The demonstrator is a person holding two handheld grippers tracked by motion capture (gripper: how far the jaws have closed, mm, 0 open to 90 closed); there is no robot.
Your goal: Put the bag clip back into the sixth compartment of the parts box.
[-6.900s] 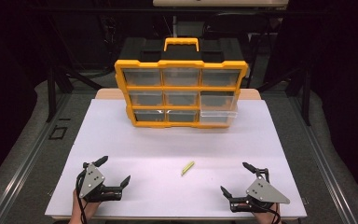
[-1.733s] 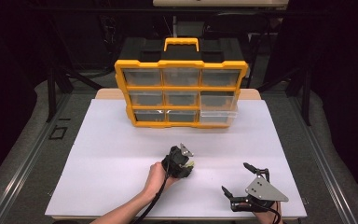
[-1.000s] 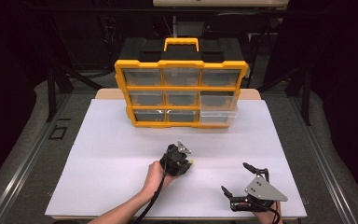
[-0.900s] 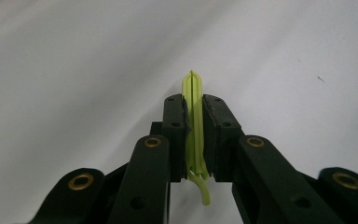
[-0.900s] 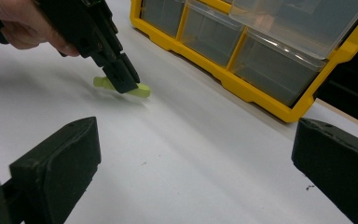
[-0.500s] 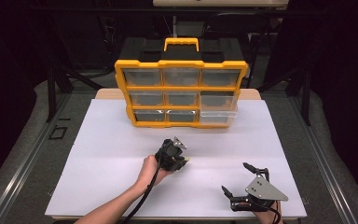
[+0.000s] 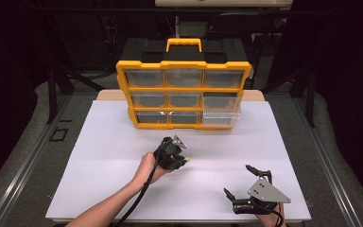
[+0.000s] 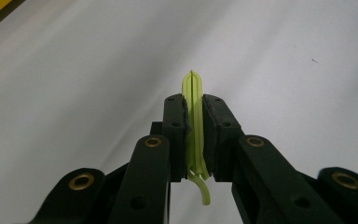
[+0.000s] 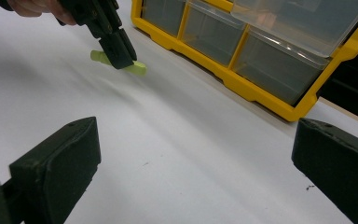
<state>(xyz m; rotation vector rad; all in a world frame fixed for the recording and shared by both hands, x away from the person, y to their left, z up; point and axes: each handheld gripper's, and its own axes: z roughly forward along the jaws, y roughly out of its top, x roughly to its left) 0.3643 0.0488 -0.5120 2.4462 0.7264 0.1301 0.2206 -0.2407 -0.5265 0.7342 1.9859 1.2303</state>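
Jaws of my left gripper (image 8: 194, 140) are clamped on a slim lime-green plastic piece (image 8: 195, 116); it runs lengthwise between the two pads, its ribbed tip poking out past them and a thin curled tail hanging behind. From the right gripper view I see that piece (image 9: 137, 68) held crosswise, sticking out either side of the left jaws, just above the white table (image 9: 177, 154). My right gripper (image 7: 246, 187) rests low on the table with its jaws wide apart, nothing between them. Beyond both jaws stands the yellow organiser box (image 7: 184, 94), one clear drawer (image 7: 222, 118) pulled out.
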